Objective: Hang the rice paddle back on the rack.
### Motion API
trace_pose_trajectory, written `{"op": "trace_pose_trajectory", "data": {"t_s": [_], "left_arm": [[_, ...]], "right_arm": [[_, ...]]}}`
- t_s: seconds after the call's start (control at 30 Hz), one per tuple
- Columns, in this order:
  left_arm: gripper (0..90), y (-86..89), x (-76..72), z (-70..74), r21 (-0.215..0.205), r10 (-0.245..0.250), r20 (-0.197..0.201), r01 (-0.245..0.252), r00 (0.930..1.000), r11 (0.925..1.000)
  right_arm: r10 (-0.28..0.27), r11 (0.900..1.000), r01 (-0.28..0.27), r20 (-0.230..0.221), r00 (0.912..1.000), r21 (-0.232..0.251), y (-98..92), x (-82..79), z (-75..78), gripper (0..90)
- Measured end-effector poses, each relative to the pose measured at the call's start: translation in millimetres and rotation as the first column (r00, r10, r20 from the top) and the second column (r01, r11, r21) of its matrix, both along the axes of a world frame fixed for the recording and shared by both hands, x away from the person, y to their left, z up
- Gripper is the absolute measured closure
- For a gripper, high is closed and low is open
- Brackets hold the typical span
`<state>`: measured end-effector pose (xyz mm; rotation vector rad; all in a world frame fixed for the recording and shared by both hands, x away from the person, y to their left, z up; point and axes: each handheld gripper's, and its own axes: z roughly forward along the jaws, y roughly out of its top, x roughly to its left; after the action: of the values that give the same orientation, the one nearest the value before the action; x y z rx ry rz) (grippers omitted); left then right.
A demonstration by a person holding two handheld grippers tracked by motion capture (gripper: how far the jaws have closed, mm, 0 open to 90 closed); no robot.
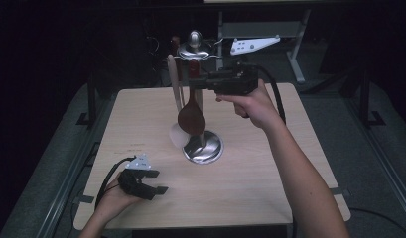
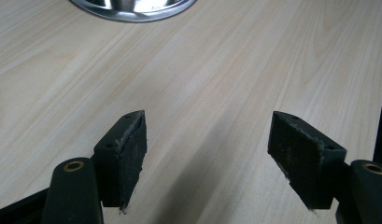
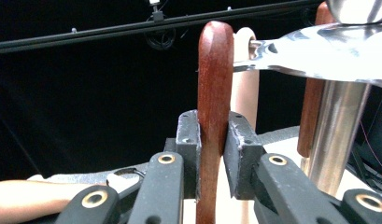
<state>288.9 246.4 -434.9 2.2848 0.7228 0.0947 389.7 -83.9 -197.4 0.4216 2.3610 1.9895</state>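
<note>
The right gripper [image 3: 212, 158] is clamped on the handle of a dark wooden spoon [image 3: 215, 88], its two black, rough-faced pads pressing the smooth reddish-brown handle from both sides a little below the rounded tip. In the high view the right gripper [image 1: 199, 82] is held level, up beside the top of a polished metal utensil stand [image 1: 203, 147], and the spoon [image 1: 191, 116] hangs straight down from the jaws, its oval bowl dark and glossy just above the stand's round, mirror-bright base. A paler wooden utensil [image 1: 174, 82] with a slim, light handle hangs from the stand just to the left of the spoon, and another reddish handle [image 3: 311, 116] shows close against the stand's shiny column [image 3: 336, 135] in the right gripper view. A flat, flared metal disc with a knob on top crowns the stand.

The left gripper [image 2: 205, 158] rests low near the front left of the light wood-grain table [image 1: 250, 188], jaws spread apart with nothing between them; its pads look scuffed and grainy, and the stand's chrome base edge shows ahead of it.
</note>
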Motion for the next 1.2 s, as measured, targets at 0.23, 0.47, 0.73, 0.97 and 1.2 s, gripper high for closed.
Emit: {"op": "trace_pose_trajectory", "data": {"t_s": [0.23,0.47,0.73,0.97,1.2], "left_arm": [[28.1,-1.5,-0.3,-1.5,-0.003,0.005,-0.008,-0.005,1.0000,1.0000],[28.3,-1.9,-1.1,-2.2,0.001,-0.002,-0.012,0.002,0.9999,1.0000],[28.2,0.0,-0.9,-4.9,0.008,-0.005,0.000,0.005,1.0000,1.0000],[26.8,-0.7,-0.3,-7.3,0.022,-0.017,0.012,0.017,0.9998,0.9996],[26.2,0.3,-0.1,-8.9,0.029,-0.018,0.015,0.017,0.9997,0.9994]], "right_arm": [[-0.036,0.999,0.036,0.005,0.9994,0.002,-3.1,1.3,-3.5,72.1],[-0.083,0.997,0.083,0.023,0.9963,-0.006,-11.6,-5.5,-9.2,55.9],[-0.167,0.985,0.168,0.040,0.9851,-0.026,-35.1,-17.5,-25.3,40.1],[-0.237,0.966,0.242,0.057,0.9697,-0.092,-54.0,-31.3,-54.0,35.2],[-0.304,0.932,0.314,0.080,0.9491,-0.182,-69.0,-47.1,-100.2,27.5]]}}
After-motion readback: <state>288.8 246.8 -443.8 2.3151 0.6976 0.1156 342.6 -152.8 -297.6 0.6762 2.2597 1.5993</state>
